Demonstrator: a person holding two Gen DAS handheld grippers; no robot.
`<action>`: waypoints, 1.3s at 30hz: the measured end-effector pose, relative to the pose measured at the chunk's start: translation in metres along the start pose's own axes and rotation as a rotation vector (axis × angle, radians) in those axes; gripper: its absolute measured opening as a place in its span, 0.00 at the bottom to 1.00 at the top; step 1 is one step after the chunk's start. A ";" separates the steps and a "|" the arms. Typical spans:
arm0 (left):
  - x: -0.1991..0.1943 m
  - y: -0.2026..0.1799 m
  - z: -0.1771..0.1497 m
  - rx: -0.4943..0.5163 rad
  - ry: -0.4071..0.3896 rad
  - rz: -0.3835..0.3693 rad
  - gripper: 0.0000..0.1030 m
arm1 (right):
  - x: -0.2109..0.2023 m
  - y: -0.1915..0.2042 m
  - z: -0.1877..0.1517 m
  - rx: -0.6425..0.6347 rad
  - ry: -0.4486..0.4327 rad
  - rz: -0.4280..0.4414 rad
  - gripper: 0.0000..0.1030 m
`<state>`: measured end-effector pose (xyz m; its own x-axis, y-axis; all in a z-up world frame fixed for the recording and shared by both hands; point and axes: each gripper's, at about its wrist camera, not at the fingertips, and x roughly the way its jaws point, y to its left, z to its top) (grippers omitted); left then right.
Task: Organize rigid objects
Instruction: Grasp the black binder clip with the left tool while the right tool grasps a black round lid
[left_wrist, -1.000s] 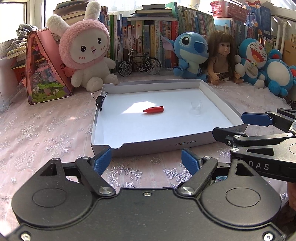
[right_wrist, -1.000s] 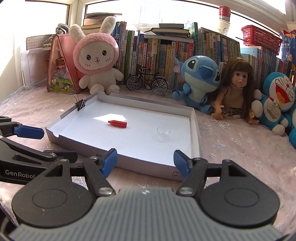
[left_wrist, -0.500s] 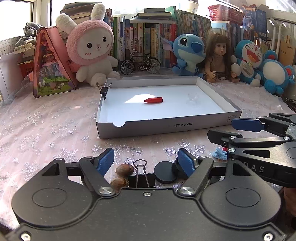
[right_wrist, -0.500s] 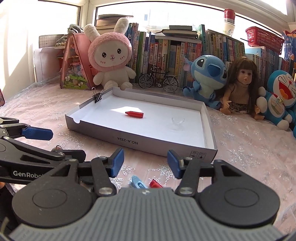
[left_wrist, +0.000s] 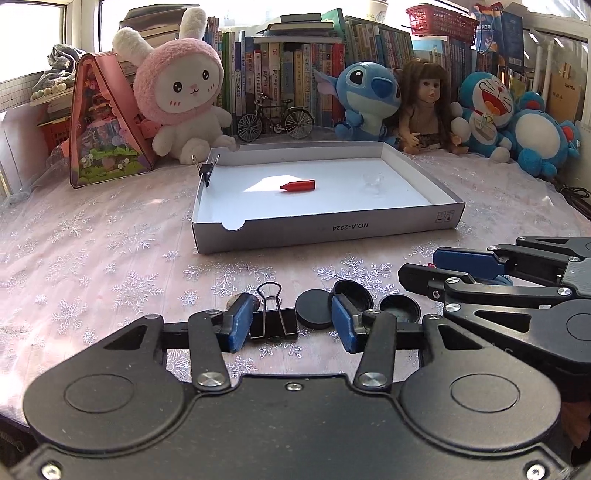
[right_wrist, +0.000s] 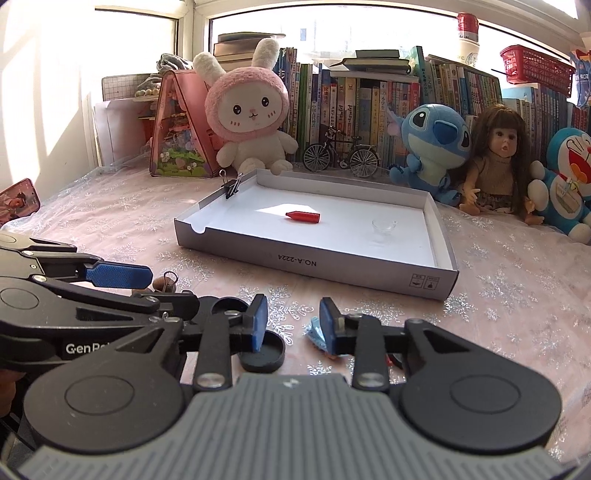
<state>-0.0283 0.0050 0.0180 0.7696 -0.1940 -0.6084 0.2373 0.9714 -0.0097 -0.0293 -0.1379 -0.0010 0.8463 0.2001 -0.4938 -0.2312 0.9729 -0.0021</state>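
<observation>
Left hand-held gripper (left_wrist: 291, 325), black with ribbed blue pads, spread wide and holding nothing, low over pink snowflake-patterned table cloth (left_wrist: 110, 236). Between the pads: black metal binder clip with wire handles (left_wrist: 273, 317) and flat round black lid (left_wrist: 314, 308); further round black caps just beside the right pad. Right hand-held gripper (right_wrist: 291, 325), likewise parted and empty, above shallow round black cap (right_wrist: 262, 354); crumpled light-blue piece (right_wrist: 317, 332) touching the right pad. Well beyond: shallow grey-walled white cardboard tray (left_wrist: 332, 232) containing red tapered plastic cap (left_wrist: 298, 185) and small clear glass dish (left_wrist: 373, 181), well apart; small black binder clip (left_wrist: 207, 170) clamped on the left wall.
</observation>
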 end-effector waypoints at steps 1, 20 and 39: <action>0.001 0.003 -0.001 -0.018 0.013 0.000 0.42 | 0.000 0.002 -0.002 -0.005 0.007 0.005 0.38; 0.019 0.011 -0.008 -0.057 0.084 0.055 0.40 | 0.003 0.007 -0.017 -0.004 0.077 0.013 0.38; 0.028 0.010 -0.004 -0.051 0.071 0.048 0.29 | 0.009 0.010 -0.018 -0.026 0.109 0.019 0.52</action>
<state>-0.0066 0.0097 -0.0019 0.7348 -0.1390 -0.6639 0.1693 0.9854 -0.0188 -0.0324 -0.1282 -0.0208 0.7848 0.2033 -0.5854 -0.2602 0.9655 -0.0135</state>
